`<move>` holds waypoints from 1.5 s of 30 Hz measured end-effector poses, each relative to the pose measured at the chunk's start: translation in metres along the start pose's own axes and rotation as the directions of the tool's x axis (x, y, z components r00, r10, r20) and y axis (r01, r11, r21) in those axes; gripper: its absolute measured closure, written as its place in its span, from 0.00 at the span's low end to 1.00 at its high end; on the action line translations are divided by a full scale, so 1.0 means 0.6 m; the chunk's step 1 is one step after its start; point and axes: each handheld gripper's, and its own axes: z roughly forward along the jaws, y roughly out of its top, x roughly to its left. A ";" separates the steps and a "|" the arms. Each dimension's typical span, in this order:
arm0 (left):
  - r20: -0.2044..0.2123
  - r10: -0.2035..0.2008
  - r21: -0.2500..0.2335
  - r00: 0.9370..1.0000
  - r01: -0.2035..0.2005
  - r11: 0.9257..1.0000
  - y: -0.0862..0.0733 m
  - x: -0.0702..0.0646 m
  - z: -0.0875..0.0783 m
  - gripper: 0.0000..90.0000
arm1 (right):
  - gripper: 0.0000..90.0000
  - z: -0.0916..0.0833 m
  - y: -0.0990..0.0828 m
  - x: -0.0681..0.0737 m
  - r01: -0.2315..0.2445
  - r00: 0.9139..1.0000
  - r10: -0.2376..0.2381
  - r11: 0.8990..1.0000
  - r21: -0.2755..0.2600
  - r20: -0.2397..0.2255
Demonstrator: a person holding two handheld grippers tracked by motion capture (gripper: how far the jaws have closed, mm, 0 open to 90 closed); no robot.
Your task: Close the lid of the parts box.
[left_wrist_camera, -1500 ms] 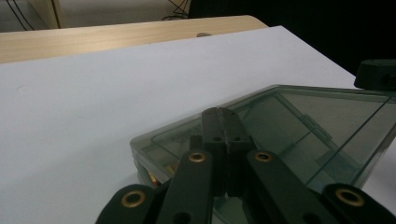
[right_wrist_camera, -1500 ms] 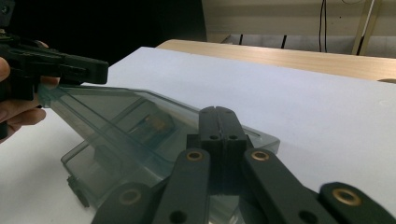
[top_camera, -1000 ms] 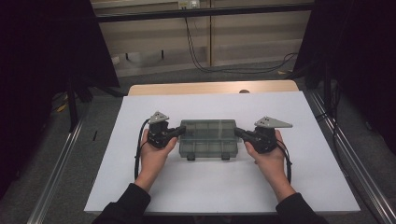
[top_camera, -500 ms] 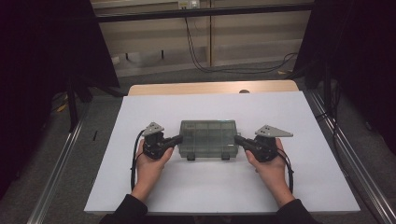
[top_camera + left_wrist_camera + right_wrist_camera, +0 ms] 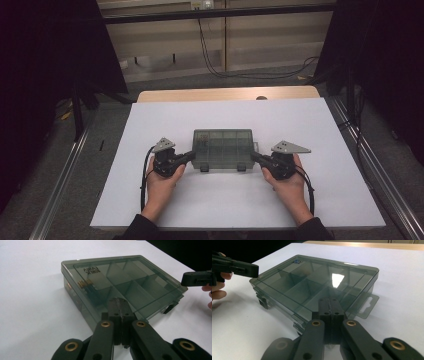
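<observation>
1. Since the earlier frames, both hands have drawn back toward the person and sunk closer to the worktop; the smoky clear compartment box has stayed where it was.
2. The compartment box lies flat on the white sheet covering the worktop, near the middle, lid closed, its two dark latches facing the person.
3. The left gripper sits at the box's left end, low over the sheet. Its fingers are pressed together with nothing between them, tips at the box's near corner; contact cannot be confirmed.
4. The right gripper sits at the box's right end, beside the clear hang tab. Its fingers are likewise closed flush on nothing.
5. Small brass-tipped items occupy one end compartment.
</observation>
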 end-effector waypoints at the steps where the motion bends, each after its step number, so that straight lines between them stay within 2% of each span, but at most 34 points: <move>1: 0.004 0.004 0.005 1.000 -0.004 1.000 -0.002 0.000 0.000 1.00 | 1.00 0.000 -0.002 -0.001 -0.003 1.000 0.003 1.000 -0.001 -0.002; 3: 0.013 0.000 -0.005 1.000 0.000 1.000 -0.005 0.001 0.000 1.00 | 1.00 0.000 -0.003 -0.001 -0.004 1.000 0.004 1.000 0.003 0.004; 7: 0.001 0.004 -0.009 1.000 -0.004 1.000 -0.007 -0.002 0.000 1.00 | 1.00 0.001 -0.006 -0.002 -0.009 1.000 0.009 1.000 -0.004 0.004; 11: 0.003 0.006 -0.015 1.000 -0.006 1.000 -0.008 -0.002 0.000 1.00 | 1.00 0.001 -0.009 0.001 0.024 1.000 -0.023 1.000 -0.011 0.018; 13: -0.002 0.003 -0.014 1.000 -0.003 1.000 -0.008 -0.003 0.000 1.00 | 1.00 0.001 -0.009 0.003 0.069 0.997 -0.069 0.998 -0.013 0.031; 16: 0.008 0.006 -0.008 1.000 -0.006 1.000 -0.006 -0.001 -0.001 1.00 | 1.00 0.001 -0.008 0.005 0.074 0.996 -0.074 0.997 -0.012 0.057; 18: 0.007 0.012 -0.007 1.000 -0.011 1.000 -0.006 -0.002 -0.001 1.00 | 1.00 -0.003 -0.008 0.002 0.046 0.997 -0.045 0.999 -0.028 0.065; 19: 0.008 0.007 -0.013 1.000 -0.007 1.000 -0.006 -0.003 -0.001 1.00 | 0.96 -0.007 -0.007 0.000 0.037 0.998 -0.034 0.998 -0.047 0.061; 20: 0.010 0.014 -0.012 1.000 -0.014 1.000 -0.005 -0.003 -0.002 1.00 | 0.87 -0.012 -0.006 0.000 0.025 0.998 -0.021 0.997 -0.069 0.056; 22: 0.011 0.004 -0.027 1.000 -0.004 1.000 -0.004 -0.004 -0.002 1.00 | 0.73 -0.025 0.000 -0.001 0.032 0.998 -0.026 0.994 -0.104 0.058; 24: 0.009 0.011 -0.030 1.000 -0.011 0.999 -0.002 -0.003 -0.003 1.00 | 0.64 -0.033 0.001 -0.003 0.047 0.997 -0.041 0.992 -0.113 0.059; 27: 0.019 0.014 -0.038 1.000 -0.014 0.999 0.001 -0.006 -0.008 0.99 | 0.40 -0.039 -0.001 -0.012 0.040 0.997 -0.034 0.995 -0.092 0.069; 30: 0.055 0.012 -0.053 0.998 -0.009 0.999 0.002 -0.006 -0.014 0.90 | 0.27 -0.048 -0.008 -0.018 0.022 0.997 -0.016 0.996 -0.091 0.071; 31: 0.052 0.012 -0.058 0.999 -0.009 0.998 0.002 -0.006 -0.017 0.86 | 0.21 -0.050 -0.009 -0.019 0.023 0.997 -0.016 0.995 -0.094 0.072; 35: 0.076 0.019 -0.057 0.997 -0.015 0.998 0.004 -0.013 -0.020 0.60 | 0.03 -0.060 -0.012 -0.021 0.038 0.997 -0.033 0.996 -0.076 0.069; 36: 0.099 0.029 -0.054 0.995 -0.024 0.998 0.003 -0.014 -0.021 0.55 | 0.02 -0.063 -0.013 -0.023 0.041 0.997 -0.036 0.996 -0.077 0.068; 37: 0.104 0.041 -0.050 0.994 -0.036 0.998 0.003 -0.017 -0.021 0.49 | 0.01 -0.067 -0.013 -0.024 0.035 0.997 -0.030 0.996 -0.079 0.067; 39: 0.077 0.064 -0.035 0.995 -0.062 0.997 0.003 -0.024 -0.022 0.36 | 0.01 -0.073 -0.014 -0.028 0.037 0.997 -0.032 0.996 -0.082 0.069; 43: 0.063 0.057 -0.017 0.996 -0.056 0.998 0.000 -0.024 -0.026 0.13 | 0.00 -0.086 -0.018 -0.036 0.033 0.997 -0.026 0.996 -0.086 0.076; 45: 0.069 0.050 -0.022 0.996 -0.048 0.999 -0.002 -0.021 -0.032 0.08 | 0.00 -0.092 -0.021 -0.039 0.032 0.996 -0.025 0.996 -0.084 0.084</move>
